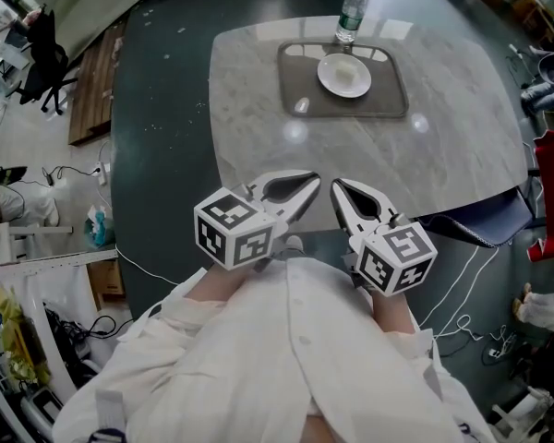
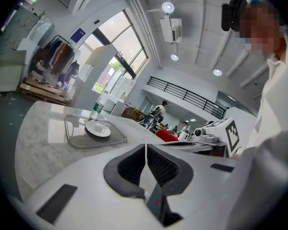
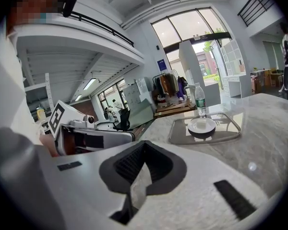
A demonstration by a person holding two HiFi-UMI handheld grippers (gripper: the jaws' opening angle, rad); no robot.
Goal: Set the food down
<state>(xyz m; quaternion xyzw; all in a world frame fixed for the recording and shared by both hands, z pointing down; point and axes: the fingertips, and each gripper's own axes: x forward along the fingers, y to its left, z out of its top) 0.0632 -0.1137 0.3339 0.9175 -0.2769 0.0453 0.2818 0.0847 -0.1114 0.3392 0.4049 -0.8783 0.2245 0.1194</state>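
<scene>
The left tool (image 2: 145, 146) is sitting clenched, its two jaws pressing together at the tips with nothing between them. The right tool (image 3: 144, 143) is clenched in the same way and is also gripping nothing. The two are pointing forward side by side, their tips near each other but apart, at the near edge of the pale marble tabletop (image 1: 258, 137). Each is tilting a little downward. The person's arms, in white sleeves (image 1: 286, 358), are holding them close in front of the body.

Farther out, on the far half of the tabletop, a grey tray (image 1: 300, 100) with rounded corners is lying flat. A white plate (image 1: 323, 77) is resting on the tray, toward its far side. The food (image 3: 200, 124) is showing only as a small pale piece lying on the plate, too small to tell what it is. The plate and the food are well apart from both tools.

A clear plastic bottle (image 1: 351, 12) with a green label is standing upright just beyond the tray's far edge, right behind the plate. A dark floor (image 1: 157, 109) is surrounding the tabletop.
</scene>
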